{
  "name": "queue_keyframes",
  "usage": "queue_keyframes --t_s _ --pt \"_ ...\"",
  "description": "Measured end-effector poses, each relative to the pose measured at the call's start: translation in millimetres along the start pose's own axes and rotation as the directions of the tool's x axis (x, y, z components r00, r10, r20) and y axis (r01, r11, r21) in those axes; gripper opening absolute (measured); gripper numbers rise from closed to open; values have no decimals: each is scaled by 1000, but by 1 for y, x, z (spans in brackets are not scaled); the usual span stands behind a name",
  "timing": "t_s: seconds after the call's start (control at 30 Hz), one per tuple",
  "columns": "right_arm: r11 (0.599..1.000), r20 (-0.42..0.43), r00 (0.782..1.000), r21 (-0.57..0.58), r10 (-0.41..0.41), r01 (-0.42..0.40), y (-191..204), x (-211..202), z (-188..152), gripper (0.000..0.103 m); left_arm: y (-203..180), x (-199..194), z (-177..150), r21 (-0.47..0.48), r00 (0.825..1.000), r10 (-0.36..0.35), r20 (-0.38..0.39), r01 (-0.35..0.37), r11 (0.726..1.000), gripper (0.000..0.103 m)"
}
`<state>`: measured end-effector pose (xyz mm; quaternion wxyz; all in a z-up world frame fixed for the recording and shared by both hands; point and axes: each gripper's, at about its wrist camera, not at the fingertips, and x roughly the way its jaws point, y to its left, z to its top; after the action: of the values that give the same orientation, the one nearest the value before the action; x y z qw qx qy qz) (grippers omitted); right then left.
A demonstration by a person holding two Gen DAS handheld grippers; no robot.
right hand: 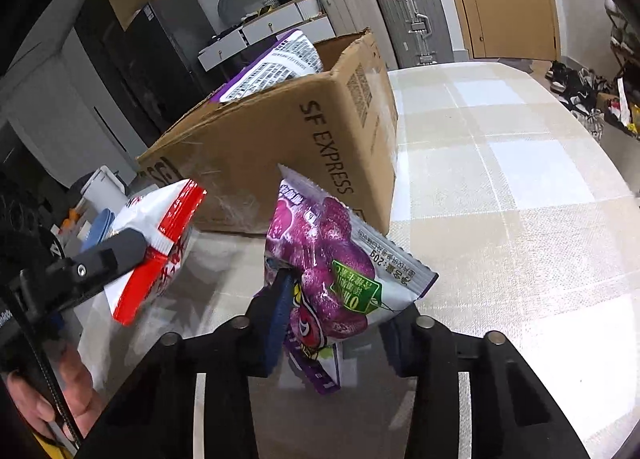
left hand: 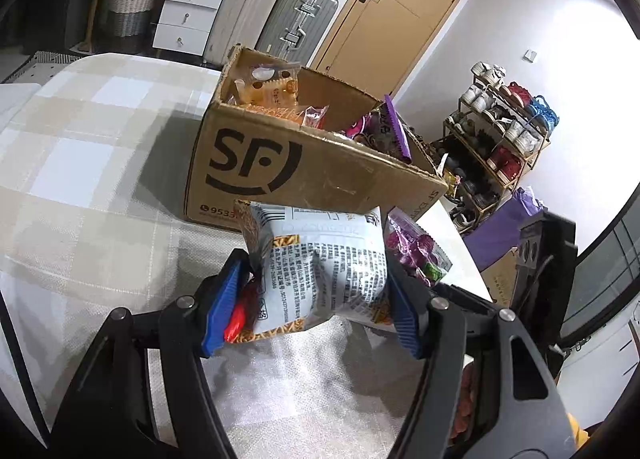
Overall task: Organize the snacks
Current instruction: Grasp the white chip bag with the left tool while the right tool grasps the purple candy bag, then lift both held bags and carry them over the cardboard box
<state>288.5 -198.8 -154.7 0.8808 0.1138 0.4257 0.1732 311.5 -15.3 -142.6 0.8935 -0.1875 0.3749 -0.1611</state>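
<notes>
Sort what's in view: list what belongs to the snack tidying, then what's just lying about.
Part of the job:
- cardboard box, already holding snacks
- white snack bag, clamped in the left hand-held gripper
- purple snack bag, clamped in the right hand-held gripper
- checked tablecloth under the box

Just lying about:
- suitcases
- shoe rack
- drawers
- door

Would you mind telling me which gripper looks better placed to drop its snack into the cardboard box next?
Probably left: its white snack bag hangs right before the cardboard box; the right's purple packet sits farther back.
</notes>
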Motion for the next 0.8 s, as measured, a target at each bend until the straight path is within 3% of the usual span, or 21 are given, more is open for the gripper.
queue_keyframes --t_s 0.37,0.67,0.8 --pt "996 20 998 64 66 -67 -4 -20 -12 32 -2 -8 -7 22 1000 -15 -20 15 1000 63" --pt "991 136 985 64 111 -121 3 -89 -27 32 3 -19 -5 25 999 -26 19 26 999 63" --pt "989 184 973 29 137 -144 12 -128 -32 32 3 -41 -4 19 999 9 52 -10 1000 63"
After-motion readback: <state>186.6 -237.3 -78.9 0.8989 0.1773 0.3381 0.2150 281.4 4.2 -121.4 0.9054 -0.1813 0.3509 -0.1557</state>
